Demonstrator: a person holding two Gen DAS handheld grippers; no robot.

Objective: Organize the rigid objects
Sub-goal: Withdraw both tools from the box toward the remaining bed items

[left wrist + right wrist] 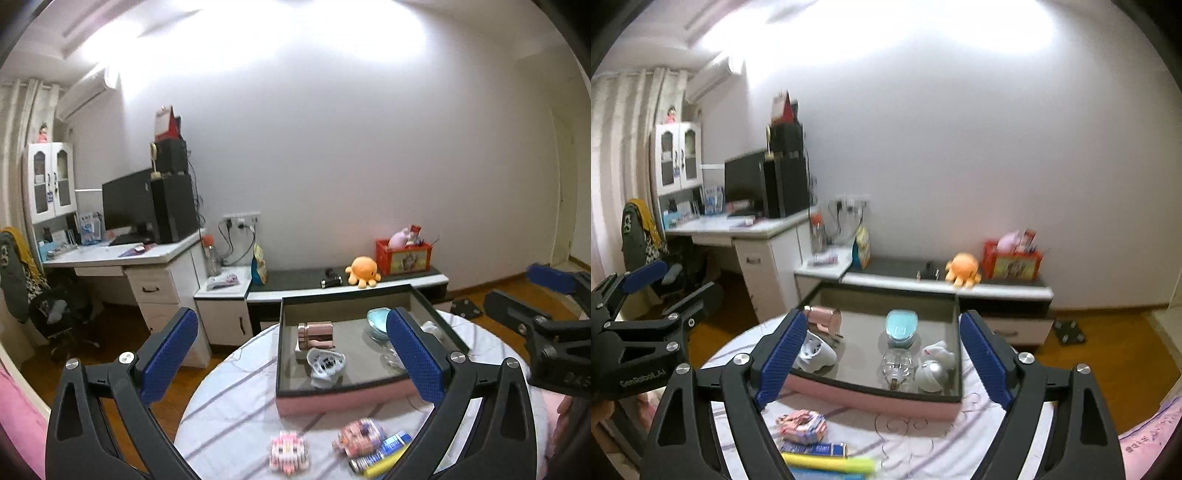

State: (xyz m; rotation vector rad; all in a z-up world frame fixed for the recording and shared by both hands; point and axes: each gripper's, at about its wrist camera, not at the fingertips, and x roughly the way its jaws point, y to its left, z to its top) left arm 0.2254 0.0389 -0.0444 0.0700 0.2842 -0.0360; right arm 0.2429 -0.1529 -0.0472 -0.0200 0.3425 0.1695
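Observation:
A pink box with a grey inside (pixel 332 400) (pixel 871 400) stands on a round table with a striped cloth (pixel 236 417) (pixel 979 424). In it lie a copper cup (pixel 317 334) (pixel 823 319), a white mesh piece (pixel 325 363) (pixel 814 350), a blue-lidded case (pixel 376 321) (pixel 901 326), a clear jar (pixel 895 363) and a silver ball (pixel 932 373). In front lie a pink block toy (pixel 288 450), a colourful block toy (pixel 360 437) (pixel 801 424), a blue tube (pixel 384 448) (pixel 816 448) and a yellow stick (pixel 384 467) (pixel 827 463). My left gripper (pixel 295 354) and right gripper (pixel 879 354) are open and empty above the table.
Behind the table stand a low black-topped cabinet (pixel 295 278) with an orange octopus toy (pixel 362 271) and a red box (pixel 404 254), and a white desk (pixel 147 254) with a monitor. A chair with clothes (pixel 22 273) is at left. The floor is wood.

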